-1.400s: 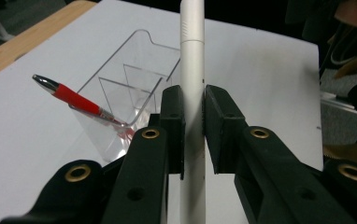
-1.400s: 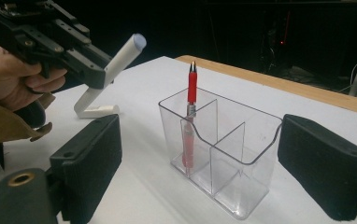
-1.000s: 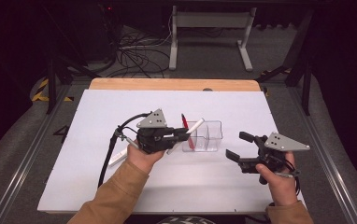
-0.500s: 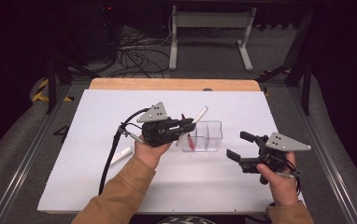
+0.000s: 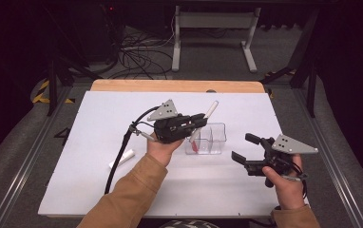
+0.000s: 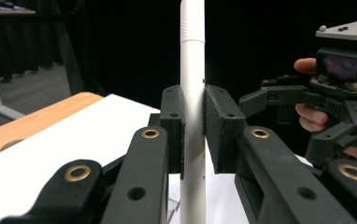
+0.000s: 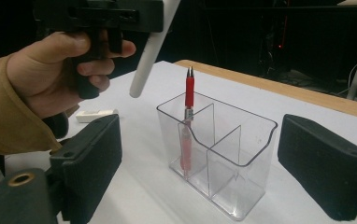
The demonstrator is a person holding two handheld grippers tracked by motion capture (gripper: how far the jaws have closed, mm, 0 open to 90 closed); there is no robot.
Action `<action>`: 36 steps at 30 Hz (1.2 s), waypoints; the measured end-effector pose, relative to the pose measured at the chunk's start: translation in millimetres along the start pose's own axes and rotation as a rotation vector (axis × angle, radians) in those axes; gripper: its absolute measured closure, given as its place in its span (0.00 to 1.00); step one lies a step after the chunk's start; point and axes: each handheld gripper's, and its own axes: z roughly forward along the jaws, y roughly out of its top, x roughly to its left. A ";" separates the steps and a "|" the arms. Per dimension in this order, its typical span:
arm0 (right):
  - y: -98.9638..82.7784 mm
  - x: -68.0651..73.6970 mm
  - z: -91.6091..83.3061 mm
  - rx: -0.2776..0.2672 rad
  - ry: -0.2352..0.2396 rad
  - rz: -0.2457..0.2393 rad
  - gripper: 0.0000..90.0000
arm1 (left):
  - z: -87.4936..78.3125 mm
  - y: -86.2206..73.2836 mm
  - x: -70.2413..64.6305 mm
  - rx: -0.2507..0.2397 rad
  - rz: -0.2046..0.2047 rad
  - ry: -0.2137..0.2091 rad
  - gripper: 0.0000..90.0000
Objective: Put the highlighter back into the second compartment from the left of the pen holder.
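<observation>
Table (image 5: 99, 190): white top, wooden strip along the far edge, lying below both claws. Organizer (image 5: 207, 140): clear plastic, split into compartments, standing upright just below and ahead of the left claw and well off to the side of the right claw; in the right gripper view (image 7: 223, 154) it sits ahead between that claw's jaws, not touched. Left claw (image 5: 196, 122): pressed together on the white pen (image 5: 209, 114), jaws gripping it at mid-barrel (image 6: 193, 93). White pen: long axis crosses the jaws and is tilted, lower tip (image 7: 137, 88) hanging above and beside the organizer's near compartment, not yet inside the rim; the left hand is plainly the nearer one for dropping it in. Right claw (image 5: 248, 149): spread, holding nothing, hovering apart. Red pen (image 7: 188, 116): upright in one compartment, below and beyond the white pen's tip. White bit (image 5: 121, 158): flat on the table, behind the left claw.
</observation>
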 end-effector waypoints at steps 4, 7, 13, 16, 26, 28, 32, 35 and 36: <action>0.2 -0.6 -0.9 -0.002 -0.002 0.001 0.16 | 7.2 -0.7 3.6 -0.007 -0.003 0.010 0.87; 0.3 -0.7 -1.2 -0.004 -0.002 0.001 0.16 | 12.7 -1.1 5.6 -0.012 -0.008 0.016 0.87; 0.2 -0.6 -1.0 -0.002 -0.001 0.000 0.16 | 22.7 -2.3 9.8 -0.011 -0.013 0.022 0.87; 0.2 -0.8 -1.2 -0.003 -0.001 0.001 0.16 | 27.1 -2.4 10.4 -0.017 -0.005 0.026 0.87; 0.0 -0.9 -1.0 -0.002 0.001 0.001 0.16 | 38.2 -6.4 16.2 -0.022 -0.008 0.038 0.87; -0.1 -0.8 -0.6 -0.001 0.002 0.002 0.16 | 41.1 -7.5 17.3 -0.019 -0.007 0.041 0.87; -0.5 -0.6 -0.2 0.003 0.003 0.004 0.16 | 45.3 -8.8 18.0 -0.017 -0.012 0.041 0.87; -0.6 -0.8 -0.4 0.003 0.002 0.004 0.16 | 47.0 -9.2 18.1 -0.020 -0.013 0.041 0.87; -0.6 -0.9 -0.4 0.003 0.002 0.004 0.16 | 47.4 -9.5 18.0 -0.019 -0.017 0.038 0.87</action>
